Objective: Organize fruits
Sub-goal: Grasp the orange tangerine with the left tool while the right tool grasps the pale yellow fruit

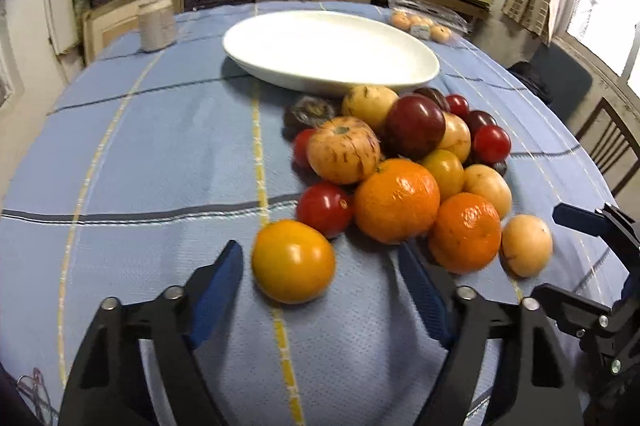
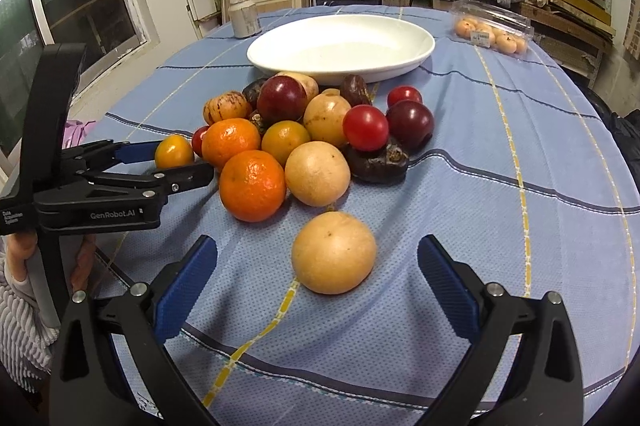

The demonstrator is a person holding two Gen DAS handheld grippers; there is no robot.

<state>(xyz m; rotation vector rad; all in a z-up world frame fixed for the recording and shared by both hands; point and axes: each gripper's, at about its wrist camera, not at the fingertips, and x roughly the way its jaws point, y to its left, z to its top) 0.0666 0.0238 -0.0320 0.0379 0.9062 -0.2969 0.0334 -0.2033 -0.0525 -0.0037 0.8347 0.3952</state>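
Fruit sits heaped on the blue checked tablecloth (image 1: 140, 153), just in front of the white oval dish (image 1: 328, 49), which holds nothing. I see glossy red tomatoes, dark purple plums, two dimpled mandarins (image 1: 396, 199), pale yellow speckled fruit and some wrinkled dark pieces, all touching one another.

My left gripper (image 1: 320, 262) has its blue pads on either side of a smooth orange-yellow tomato (image 1: 293, 261) lying at the near edge of the heap. Its jaws are partly spread; the left pad is just beside the skin, the right pad stands apart from it, so nothing is pinched. From the right wrist view this same tomato (image 2: 174, 151) shows between the two fingers.

My right gripper (image 2: 318, 266) is spread wide around a pale tan round fruit (image 2: 334, 252) that lies alone, a little nearer than the pile; both pads stand clear of it. Its skin is matt with faint dark specks.

Behind the dish stand a grey jar (image 2: 245, 17) and a clear plastic box of small orange fruit (image 2: 492, 29).
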